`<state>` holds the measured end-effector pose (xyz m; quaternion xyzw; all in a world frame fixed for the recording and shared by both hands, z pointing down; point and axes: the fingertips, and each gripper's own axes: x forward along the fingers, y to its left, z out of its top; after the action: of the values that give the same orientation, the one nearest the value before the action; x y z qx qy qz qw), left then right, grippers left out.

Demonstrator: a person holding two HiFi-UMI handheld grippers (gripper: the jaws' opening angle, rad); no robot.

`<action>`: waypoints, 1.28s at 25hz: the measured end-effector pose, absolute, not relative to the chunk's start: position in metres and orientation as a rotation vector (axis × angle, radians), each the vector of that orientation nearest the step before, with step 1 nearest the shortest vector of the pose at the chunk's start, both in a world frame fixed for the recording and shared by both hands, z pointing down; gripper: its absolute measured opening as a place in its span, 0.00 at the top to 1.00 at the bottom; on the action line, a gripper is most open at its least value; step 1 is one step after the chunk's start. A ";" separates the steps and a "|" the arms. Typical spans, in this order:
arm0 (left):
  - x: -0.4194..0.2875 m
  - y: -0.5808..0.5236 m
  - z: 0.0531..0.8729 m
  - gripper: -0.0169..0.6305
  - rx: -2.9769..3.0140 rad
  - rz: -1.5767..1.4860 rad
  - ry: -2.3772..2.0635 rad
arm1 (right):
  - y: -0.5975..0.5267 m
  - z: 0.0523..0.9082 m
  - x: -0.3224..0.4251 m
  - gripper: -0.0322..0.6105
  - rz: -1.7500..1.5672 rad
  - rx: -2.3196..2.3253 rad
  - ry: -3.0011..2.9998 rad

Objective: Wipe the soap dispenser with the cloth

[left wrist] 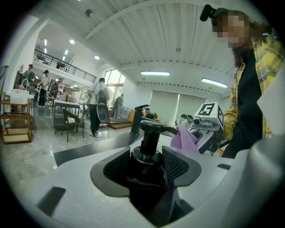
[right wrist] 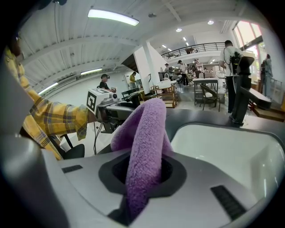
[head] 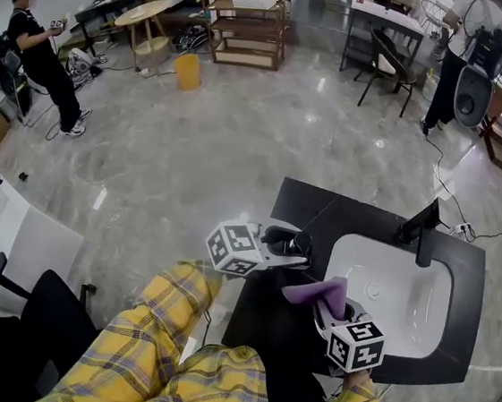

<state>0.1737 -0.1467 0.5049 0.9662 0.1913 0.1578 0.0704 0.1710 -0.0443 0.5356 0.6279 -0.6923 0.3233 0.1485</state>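
My left gripper [head: 289,250] [left wrist: 149,168] is shut on a black soap dispenser [head: 286,239] [left wrist: 148,149], gripping the bottle at its neck just below the pump head. It holds the bottle over the left side of the black counter [head: 321,214]. My right gripper [head: 332,309] [right wrist: 144,173] is shut on a purple cloth [head: 316,292] [right wrist: 146,138], which stands up in a fold out of the jaws. The cloth [left wrist: 183,138] hangs just right of the dispenser's spout, close to it; I cannot tell whether they touch.
A white sink basin [head: 397,298] [right wrist: 231,151] is set in the counter, with a black faucet [head: 422,230] [right wrist: 243,98] at its far edge. A black chair [head: 50,308] and a white panel [head: 13,232] are at my left. A person [head: 41,64] stands far off on the grey floor.
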 end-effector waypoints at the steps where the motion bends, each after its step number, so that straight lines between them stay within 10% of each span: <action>1: 0.175 -0.147 0.505 0.65 2.904 0.474 0.591 | -0.044 0.535 0.171 0.89 0.931 1.808 -1.988; 32: 0.178 -0.153 0.492 0.61 2.837 0.350 0.775 | -0.044 0.537 0.165 0.89 0.966 1.820 -1.970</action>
<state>0.1782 -0.1532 0.4921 0.9540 0.2607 0.1176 0.0896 0.1654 -0.0442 0.5373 0.6316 -0.6838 0.3354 0.1451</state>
